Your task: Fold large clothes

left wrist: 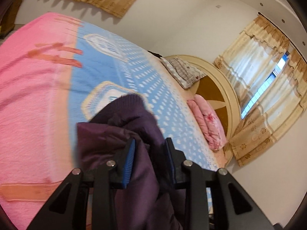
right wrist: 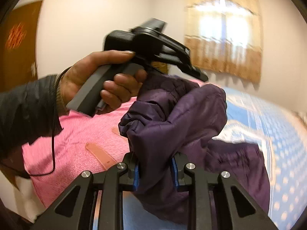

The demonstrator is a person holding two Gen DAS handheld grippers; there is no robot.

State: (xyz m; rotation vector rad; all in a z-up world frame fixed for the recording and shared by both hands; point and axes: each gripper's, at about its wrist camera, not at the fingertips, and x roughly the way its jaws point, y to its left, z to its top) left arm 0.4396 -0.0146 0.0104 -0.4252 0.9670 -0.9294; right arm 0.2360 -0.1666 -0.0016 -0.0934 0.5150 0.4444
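A dark purple padded jacket [left wrist: 122,134] hangs bunched above the bed. My left gripper [left wrist: 150,149] is shut on a fold of it, the cloth pressed between the blue pads [left wrist: 129,161]. In the right wrist view the same jacket [right wrist: 172,115] is bunched in front of the lens, and my right gripper [right wrist: 155,164] is shut on another fold of it. The left gripper [right wrist: 153,44], held by a hand [right wrist: 99,76], shows above and behind the jacket in the right wrist view. Most of the jacket's shape is hidden in the bunch.
The bed carries a pink and blue dotted blanket [left wrist: 38,95], also seen in the right wrist view [right wrist: 76,138]. A folded pink quilt [left wrist: 209,122] and a pillow [left wrist: 182,71] lie by the round headboard [left wrist: 216,88]. Curtained windows [left wrist: 264,76] and a brown door [right wrist: 17,44] line the walls.
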